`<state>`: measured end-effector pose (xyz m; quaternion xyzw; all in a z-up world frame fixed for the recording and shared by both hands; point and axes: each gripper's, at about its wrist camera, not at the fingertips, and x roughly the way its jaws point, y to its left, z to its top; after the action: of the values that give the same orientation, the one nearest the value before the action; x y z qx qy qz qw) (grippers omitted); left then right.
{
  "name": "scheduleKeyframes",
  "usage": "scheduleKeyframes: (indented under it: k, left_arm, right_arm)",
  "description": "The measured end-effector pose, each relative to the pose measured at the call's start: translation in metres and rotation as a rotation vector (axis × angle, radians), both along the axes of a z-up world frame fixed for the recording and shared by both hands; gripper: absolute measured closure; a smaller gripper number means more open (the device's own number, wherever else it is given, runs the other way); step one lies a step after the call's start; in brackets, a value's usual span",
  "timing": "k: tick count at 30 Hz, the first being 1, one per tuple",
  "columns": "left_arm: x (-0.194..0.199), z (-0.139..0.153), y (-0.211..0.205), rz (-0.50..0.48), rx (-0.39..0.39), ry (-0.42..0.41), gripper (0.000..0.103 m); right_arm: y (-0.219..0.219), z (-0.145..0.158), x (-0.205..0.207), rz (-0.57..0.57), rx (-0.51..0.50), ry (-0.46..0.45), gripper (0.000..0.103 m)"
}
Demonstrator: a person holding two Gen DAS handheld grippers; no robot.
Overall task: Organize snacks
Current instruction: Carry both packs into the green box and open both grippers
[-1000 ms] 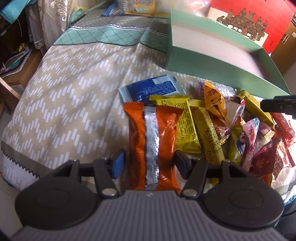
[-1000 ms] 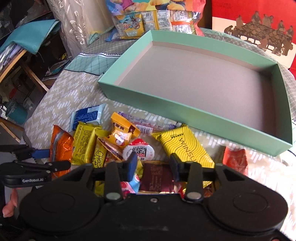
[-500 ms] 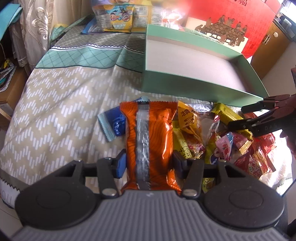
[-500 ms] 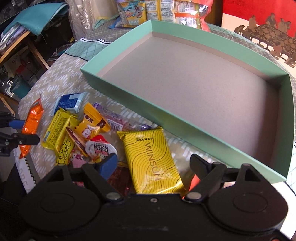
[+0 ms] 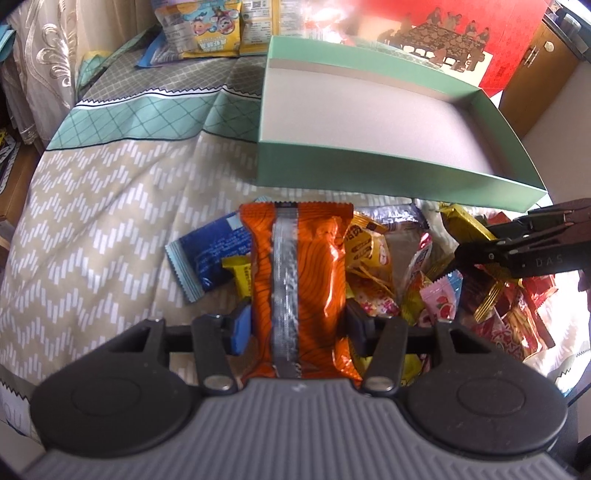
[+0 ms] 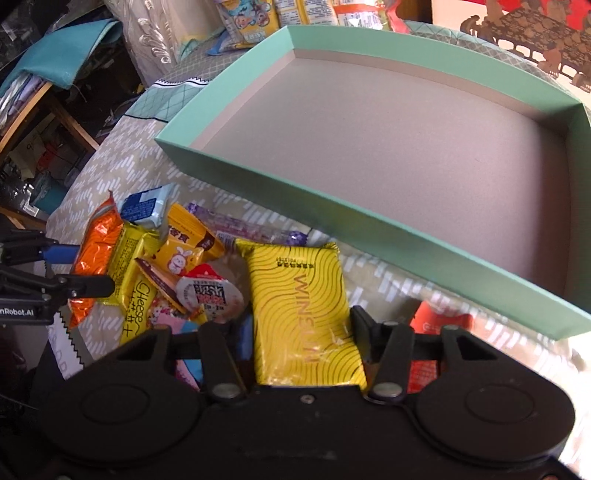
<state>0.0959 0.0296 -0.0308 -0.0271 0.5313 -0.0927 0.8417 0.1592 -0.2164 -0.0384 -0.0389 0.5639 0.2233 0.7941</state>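
Two hand-held grippers work over one pile of mixed snack packets, too tangled to count in full, and each has one packet between its jaws. The left gripper [image 5: 297,325] is clamped on an orange packet [image 5: 299,273] with a silver seam down its back; the packet's long axis runs straight out along the fingers, its far end pointing toward the near wall of the box, and it sits above the left side of the pile, over a blue packet [image 5: 207,254] that lies flat on the cloth. The right gripper [image 6: 301,334] has a yellow WINSUN packet [image 6: 301,314] between its fingers [image 6: 360,328], and its jaws are closing on it; the pads look to be at the packet's sides. This packet's long axis also runs along the fingers, its far end toward the box's near wall, at the right side of the pile. One shallow teal box [image 6: 369,225] with a grey floor stands beyond the pile, nothing visible inside it. Among the loose snacks are a yellow Cheese bar [image 6: 135,306], a round sealed jelly cup [image 6: 208,295] and a pink packet [image 5: 437,302]. Everything rests on a bedspread [image 5: 92,229] with a beige zigzag pattern and a teal lattice band; more snack bags [image 5: 207,33] lie at its far edge, a red panel [image 5: 443,40] stands behind the box, and a curtain [image 5: 44,62] hangs at the left.
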Motion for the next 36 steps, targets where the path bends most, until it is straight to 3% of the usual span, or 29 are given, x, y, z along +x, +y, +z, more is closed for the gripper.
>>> scheduleKeyframes:
  k: [8, 16, 24, 33, 34, 35, 36]
  left_arm:
    - [0.033, 0.048, -0.01, -0.042, -0.006, -0.101, 0.052]
    - [0.132, 0.073, -0.029, -0.038, 0.077, -0.196, 0.052]
    - [0.237, 0.039, -0.052, -0.006, 0.136, -0.172, 0.052]
    - [0.268, 0.006, -0.067, -0.023, 0.178, -0.152, 0.05]
    - [0.267, 0.005, -0.069, -0.028, 0.194, -0.165, 0.048]
    - [0.267, 0.004, -0.072, -0.031, 0.217, -0.177, 0.034]
    - [0.266, 0.004, -0.074, -0.03, 0.237, -0.187, 0.015]
  right_arm:
    - [-0.028, 0.057, -0.009, -0.135, 0.035, -0.111, 0.052]
    - [-0.094, 0.072, 0.069, -0.44, -0.058, -0.218, 0.052]
    - [-0.112, 0.051, 0.153, -0.553, -0.099, -0.24, 0.052]
    - [-0.113, 0.016, 0.198, -0.561, -0.159, -0.221, 0.05]
    - [-0.113, 0.014, 0.199, -0.554, -0.161, -0.224, 0.048]
    - [-0.112, 0.014, 0.2, -0.551, -0.165, -0.231, 0.045]
    - [-0.112, 0.014, 0.2, -0.547, -0.151, -0.237, 0.034]
